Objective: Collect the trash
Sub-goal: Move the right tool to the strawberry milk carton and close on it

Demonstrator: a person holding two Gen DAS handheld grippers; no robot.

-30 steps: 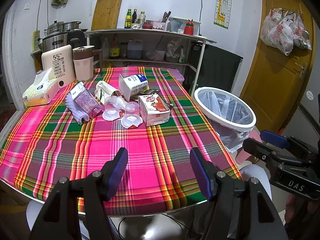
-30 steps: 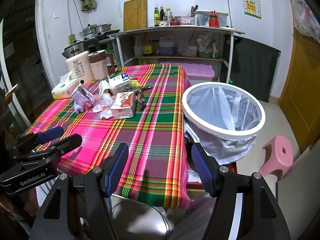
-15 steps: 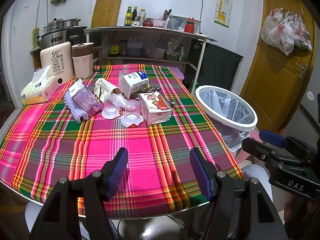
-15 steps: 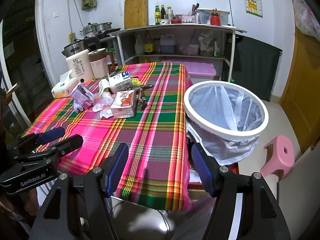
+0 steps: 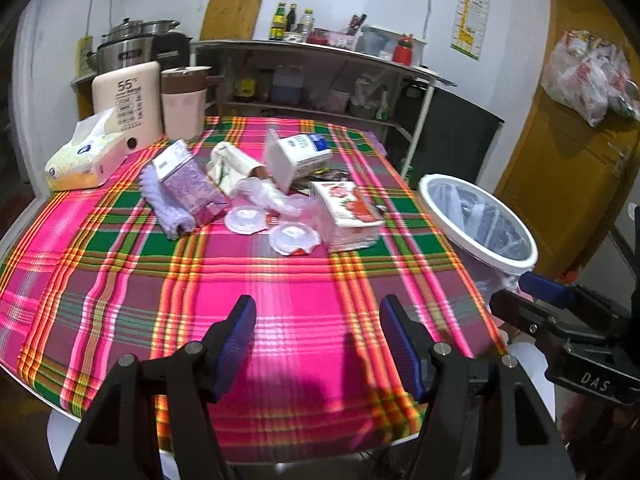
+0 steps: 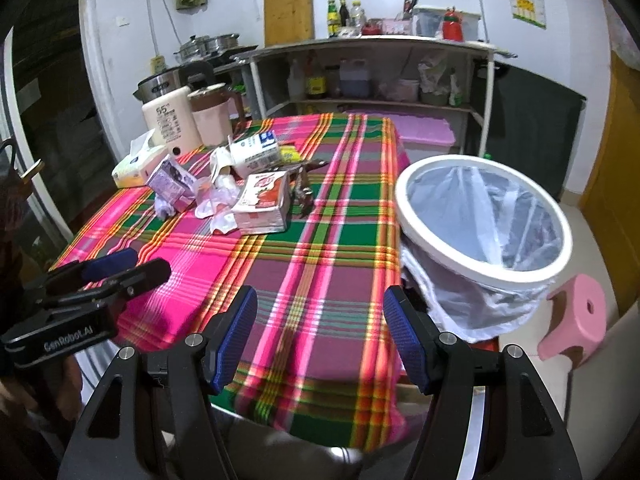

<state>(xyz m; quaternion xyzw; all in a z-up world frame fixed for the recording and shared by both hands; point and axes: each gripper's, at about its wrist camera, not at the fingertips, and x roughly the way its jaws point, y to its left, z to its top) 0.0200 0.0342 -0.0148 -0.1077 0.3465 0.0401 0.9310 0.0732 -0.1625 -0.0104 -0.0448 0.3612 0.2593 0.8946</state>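
The plaid table (image 5: 120, 280) holds a heap of trash (image 5: 280, 196); beside it, maybe touching, stands the bin (image 6: 484, 216). Left gripper (image 5: 318, 344) and right gripper (image 6: 320, 340) hover spread, empty.

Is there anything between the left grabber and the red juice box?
No. Only bare checked tablecloth lies between the open left hand-held gripper and the red juice box. The plastic lids sit just left of that path.

Spread fingers (image 6: 240, 336) over plaid table (image 6: 320, 264); seemingly empty bin (image 6: 484, 216) alongside.
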